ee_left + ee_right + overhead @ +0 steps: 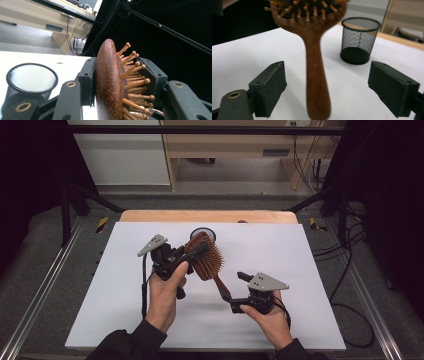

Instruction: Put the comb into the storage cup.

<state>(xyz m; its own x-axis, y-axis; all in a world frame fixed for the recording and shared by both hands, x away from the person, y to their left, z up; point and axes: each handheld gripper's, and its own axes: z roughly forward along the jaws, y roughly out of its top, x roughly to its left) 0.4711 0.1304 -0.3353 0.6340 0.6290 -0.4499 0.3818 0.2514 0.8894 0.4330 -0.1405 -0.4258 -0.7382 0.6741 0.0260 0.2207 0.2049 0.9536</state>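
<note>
A brown wooden hairbrush (207, 260) with wooden bristles is held up over the white tabletop. My left gripper (197, 251) is shut on its oval head: in the left gripper view one pad presses the smooth back of the hairbrush (107, 82) and the other presses the bristle tips. My right gripper (239, 291) is open around the handle end. In the right gripper view the hairbrush handle (317, 75) runs up between the two pads with a clear gap on each side.
A black wire-mesh cup (202, 232) stands upright on the white tabletop (125, 310) just behind the brush head; the mesh cup (359, 40) is beyond the handle in the right gripper view. A wooden strip edges the table's far side.
</note>
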